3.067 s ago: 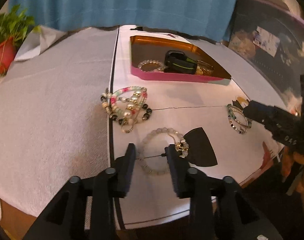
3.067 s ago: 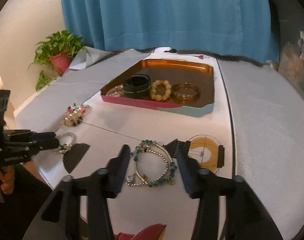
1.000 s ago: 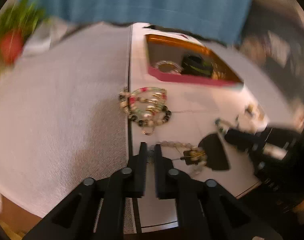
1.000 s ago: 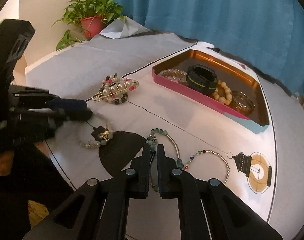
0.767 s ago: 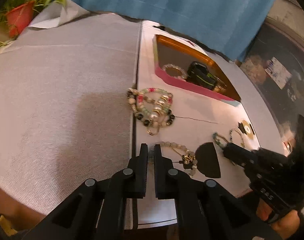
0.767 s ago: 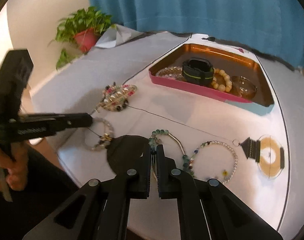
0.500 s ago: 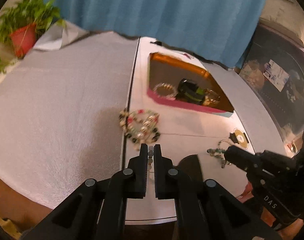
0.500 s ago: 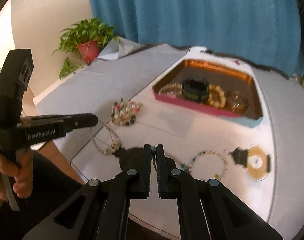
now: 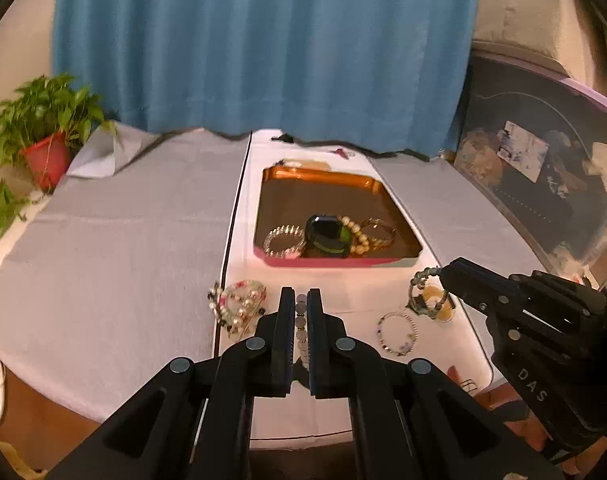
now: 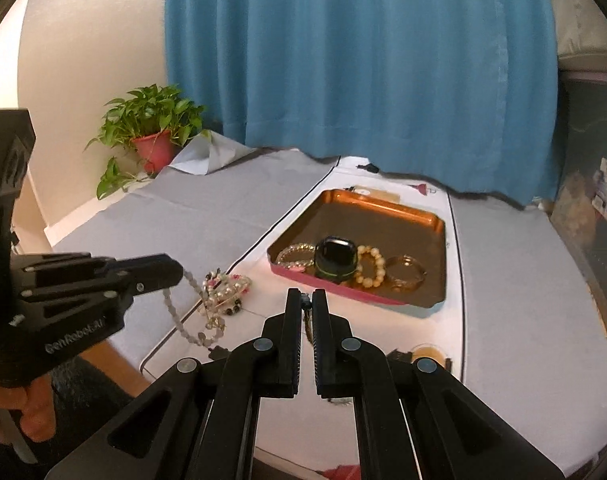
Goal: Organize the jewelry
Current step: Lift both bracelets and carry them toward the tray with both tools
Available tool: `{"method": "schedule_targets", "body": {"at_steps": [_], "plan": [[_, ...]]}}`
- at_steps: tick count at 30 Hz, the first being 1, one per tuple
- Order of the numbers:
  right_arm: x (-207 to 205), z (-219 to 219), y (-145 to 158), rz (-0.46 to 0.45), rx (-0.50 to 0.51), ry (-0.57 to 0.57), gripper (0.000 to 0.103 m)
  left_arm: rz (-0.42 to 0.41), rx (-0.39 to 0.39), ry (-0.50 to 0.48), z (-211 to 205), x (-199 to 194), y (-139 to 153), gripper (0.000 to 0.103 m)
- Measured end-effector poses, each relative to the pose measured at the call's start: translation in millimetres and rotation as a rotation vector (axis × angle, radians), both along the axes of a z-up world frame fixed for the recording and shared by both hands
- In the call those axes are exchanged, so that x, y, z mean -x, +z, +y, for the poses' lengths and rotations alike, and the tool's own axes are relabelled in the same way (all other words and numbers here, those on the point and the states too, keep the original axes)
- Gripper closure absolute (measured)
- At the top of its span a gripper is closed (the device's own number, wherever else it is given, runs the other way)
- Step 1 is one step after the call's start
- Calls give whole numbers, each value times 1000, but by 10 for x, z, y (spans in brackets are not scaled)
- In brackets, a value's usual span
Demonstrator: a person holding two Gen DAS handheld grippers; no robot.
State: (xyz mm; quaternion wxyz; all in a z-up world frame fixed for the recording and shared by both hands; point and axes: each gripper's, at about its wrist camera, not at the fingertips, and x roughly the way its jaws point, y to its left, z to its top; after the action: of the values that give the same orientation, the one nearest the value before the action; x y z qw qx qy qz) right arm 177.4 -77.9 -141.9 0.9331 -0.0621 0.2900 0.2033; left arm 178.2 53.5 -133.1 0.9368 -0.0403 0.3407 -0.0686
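the fingers point(image 9: 287, 320) of the left gripper point(image 9: 301, 304) are pinched tight on a pale bead bracelet point(image 10: 183, 316), which hangs off their tips clear of the table; the right gripper point(image 10: 307, 304) is likewise clamped on a green bead bracelet point(image 9: 425, 294), dangling in a loop below its tips (in its own camera only a sliver of the strand shows between the fingers).

a blue curtain point(image 9: 263, 48) fills the back of the room. in front of it a table point(image 9: 103, 260) under grey cloth carries a white printed mat point(image 9: 355, 288) down its middle.

on the far part of the mat sits a copper tray point(image 10: 383, 208) with a pink outer wall. along its near side lie a clear bead bracelet point(image 10: 295, 254), a black watch with a green stripe point(image 10: 335, 260), a cream bead bracelet point(image 10: 369, 266) and a gold bangle point(image 10: 405, 270), side by side.

at the table's far left corner stands a potted plant point(image 10: 151, 132) in a red pot.

on the mat's left edge, near the tray, rests a heap of mixed bead bracelets point(image 9: 237, 306). a thin multicolour bead bracelet point(image 9: 397, 332) lies flat on the mat, just below the hanging green one.

a hand point(image 10: 31, 408) grips the left gripper's handle.
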Motion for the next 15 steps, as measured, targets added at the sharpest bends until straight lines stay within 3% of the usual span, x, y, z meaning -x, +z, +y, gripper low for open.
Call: {"method": "schedule_targets", "body": {"at_steps": [10, 15], "plan": [[119, -136, 224, 3, -20, -26, 98, -38, 12, -33, -99, 68, 236, 100], [109, -227, 432, 3, -87, -53, 98, -54, 48, -41, -127, -21, 298, 100]]}}
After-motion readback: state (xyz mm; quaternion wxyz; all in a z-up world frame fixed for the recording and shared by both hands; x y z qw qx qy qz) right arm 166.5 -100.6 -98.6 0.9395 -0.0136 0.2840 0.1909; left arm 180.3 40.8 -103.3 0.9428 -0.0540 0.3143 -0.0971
